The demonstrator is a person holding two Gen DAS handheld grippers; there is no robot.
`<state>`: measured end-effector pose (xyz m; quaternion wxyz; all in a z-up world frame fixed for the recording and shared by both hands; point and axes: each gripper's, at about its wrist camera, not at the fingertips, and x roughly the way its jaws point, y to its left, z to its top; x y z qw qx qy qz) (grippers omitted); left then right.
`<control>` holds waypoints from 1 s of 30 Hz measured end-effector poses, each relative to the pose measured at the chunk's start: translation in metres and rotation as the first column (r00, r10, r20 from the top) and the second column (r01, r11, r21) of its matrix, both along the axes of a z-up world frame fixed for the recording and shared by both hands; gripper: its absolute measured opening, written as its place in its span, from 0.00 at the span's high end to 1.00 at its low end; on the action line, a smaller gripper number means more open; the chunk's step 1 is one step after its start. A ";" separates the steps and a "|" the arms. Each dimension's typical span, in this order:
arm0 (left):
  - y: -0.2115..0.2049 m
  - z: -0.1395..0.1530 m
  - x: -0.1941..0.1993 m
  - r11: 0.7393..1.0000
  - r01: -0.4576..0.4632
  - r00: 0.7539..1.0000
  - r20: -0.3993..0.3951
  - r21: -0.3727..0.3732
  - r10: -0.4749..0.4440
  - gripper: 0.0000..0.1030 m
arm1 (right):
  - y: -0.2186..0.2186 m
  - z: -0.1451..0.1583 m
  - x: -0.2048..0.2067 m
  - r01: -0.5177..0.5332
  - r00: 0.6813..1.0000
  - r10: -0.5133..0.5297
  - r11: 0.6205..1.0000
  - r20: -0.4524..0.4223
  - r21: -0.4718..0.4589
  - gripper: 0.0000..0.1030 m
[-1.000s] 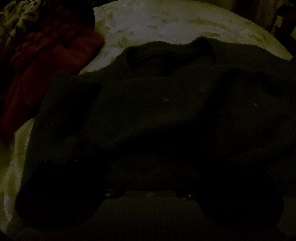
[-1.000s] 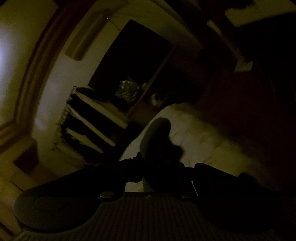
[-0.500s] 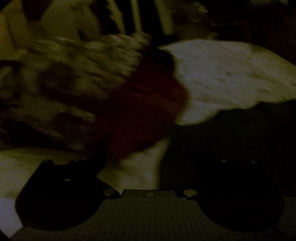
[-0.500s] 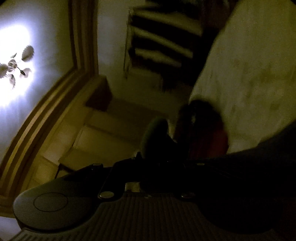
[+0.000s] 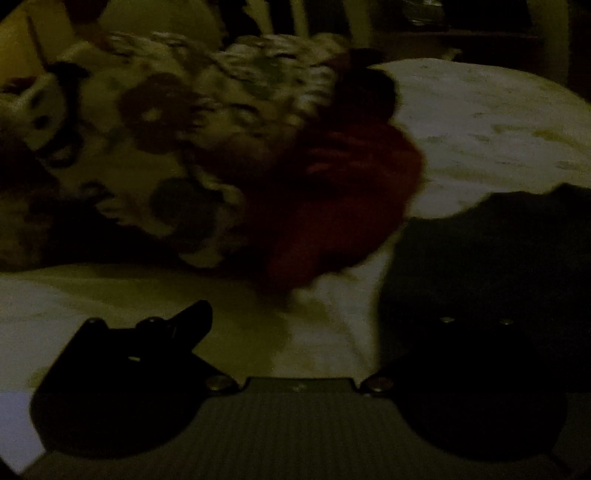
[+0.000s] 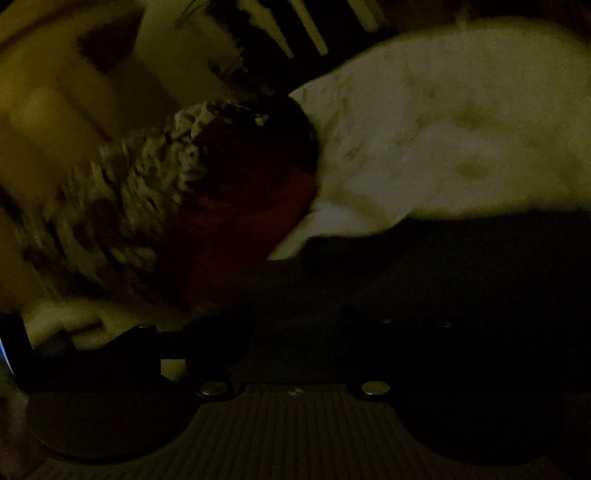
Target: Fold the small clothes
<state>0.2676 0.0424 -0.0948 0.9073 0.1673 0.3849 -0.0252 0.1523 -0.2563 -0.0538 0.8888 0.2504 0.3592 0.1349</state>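
The light is very dim. A dark sweater (image 5: pixel 498 258) lies on the pale bed sheet (image 5: pixel 480 122), at the right of the left wrist view. My left gripper (image 5: pixel 325 314) is open over bare sheet, just left of the sweater's edge, with nothing between its fingers. In the right wrist view the same sweater (image 6: pixel 461 266) fills the lower right. My right gripper (image 6: pixel 295 317) hangs low over its edge with its jaws opening. Dark cloth lies under them, and the pads do not press on it.
A red knitted garment (image 5: pixel 332 206) and a floral-print cloth (image 5: pixel 166 140) are heaped at the left of the bed. Both show again in the right wrist view, the red garment (image 6: pixel 240 221) beside the floral cloth (image 6: pixel 129 192). A striped hanging (image 6: pixel 295 29) stands behind.
The left view swung left, from the spread sweater to the clothes heap. The right gripper swung down from the wall towards the bed and opened, letting go of the dark cloth it held.
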 end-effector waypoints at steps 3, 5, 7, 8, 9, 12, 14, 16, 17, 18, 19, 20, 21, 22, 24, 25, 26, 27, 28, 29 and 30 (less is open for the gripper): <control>-0.013 -0.001 0.000 0.999 0.049 0.999 0.004 -0.003 -0.049 0.00 | -0.018 0.000 -0.008 -0.041 0.999 0.045 0.972 0.009 -0.229 0.06; -0.016 -0.005 0.001 0.999 0.041 0.999 0.005 0.024 -0.041 0.00 | -0.028 -0.007 -0.021 -0.080 0.997 0.079 0.955 -0.014 -0.284 0.08; -0.012 -0.008 0.001 0.999 0.016 1.000 0.007 0.037 -0.016 0.00 | -0.031 -0.013 -0.024 -0.071 0.997 0.074 0.960 0.003 -0.270 0.08; -0.007 -0.009 0.002 0.999 -0.012 1.000 0.012 0.035 0.012 0.00 | -0.029 -0.016 -0.021 -0.084 0.996 0.089 0.967 0.012 -0.242 0.07; -0.002 -0.008 0.001 0.999 -0.035 0.999 0.012 0.035 0.035 0.00 | -0.024 -0.019 -0.018 -0.109 0.993 0.117 0.972 0.022 -0.209 0.07; 0.007 -0.009 0.004 0.995 -0.080 0.997 0.024 0.059 0.078 0.00 | 0.016 -0.017 0.001 -0.246 0.965 0.259 0.948 0.044 -0.202 0.07; 0.010 -0.010 0.004 0.991 -0.096 0.995 0.039 0.095 0.093 0.00 | 0.059 -0.010 0.015 -0.358 0.918 0.389 0.896 0.075 -0.263 0.07; 0.015 -0.011 0.004 0.988 -0.107 0.994 0.047 0.112 0.103 0.00 | 0.105 -0.006 0.031 -0.464 0.845 0.525 0.814 0.103 -0.349 0.06; 0.017 -0.011 0.003 0.988 -0.109 0.993 0.048 0.112 0.104 0.00 | 0.126 -0.007 0.041 -0.491 0.822 0.563 0.779 0.090 -0.389 0.06; 0.020 -0.011 0.001 0.988 -0.111 0.993 0.048 0.108 0.106 0.00 | 0.146 -0.009 0.051 -0.511 0.805 0.589 0.747 0.068 -0.424 0.06; 0.024 -0.011 0.001 0.988 -0.114 0.993 0.050 0.104 0.110 0.00 | 0.164 -0.009 0.060 -0.515 0.794 0.606 0.717 0.053 -0.470 0.07; 0.028 -0.010 -0.001 0.988 -0.119 0.992 0.053 0.102 0.114 0.00 | 0.178 -0.013 0.068 -0.507 0.788 0.614 0.687 0.043 -0.521 0.07; 0.032 -0.010 -0.001 0.987 -0.124 0.991 0.057 0.098 0.118 0.00 | 0.192 -0.018 0.076 -0.504 0.777 0.629 0.641 0.021 -0.580 0.07; 0.037 -0.009 -0.002 0.988 -0.130 0.990 0.059 0.089 0.125 0.00 | 0.206 -0.024 0.084 -0.512 0.763 0.646 0.593 -0.012 -0.622 0.07; 0.045 -0.008 -0.001 0.989 -0.135 0.990 0.049 0.057 0.133 0.00 | 0.219 -0.036 0.094 -0.558 0.737 0.673 0.551 -0.064 -0.620 0.14; 0.048 -0.008 -0.001 0.990 -0.133 0.990 0.046 0.045 0.131 0.00 | 0.226 -0.042 0.097 -0.586 0.722 0.684 0.524 -0.103 -0.618 0.33; 0.049 -0.008 -0.001 0.991 -0.128 0.991 0.046 0.039 0.126 0.00 | 0.234 -0.046 0.099 -0.606 0.711 0.688 0.492 -0.148 -0.624 0.83; 0.049 -0.008 -0.002 0.991 -0.124 0.991 0.047 0.039 0.122 0.00 | 0.236 -0.048 0.099 -0.618 0.706 0.689 0.483 -0.167 -0.620 0.85; 0.048 -0.009 -0.002 0.992 -0.120 0.992 0.051 0.040 0.118 0.00 | 0.231 -0.043 0.097 -0.619 0.712 0.687 0.517 -0.145 -0.592 0.85; 0.047 -0.009 -0.003 0.993 -0.115 0.992 0.057 0.040 0.112 0.00 | 0.224 -0.037 0.095 -0.620 0.717 0.686 0.547 -0.122 -0.562 0.85; 0.046 -0.008 -0.004 0.993 -0.112 0.992 0.060 0.038 0.109 0.00 | 0.215 -0.027 0.094 -0.628 0.714 0.694 0.573 -0.096 -0.526 0.85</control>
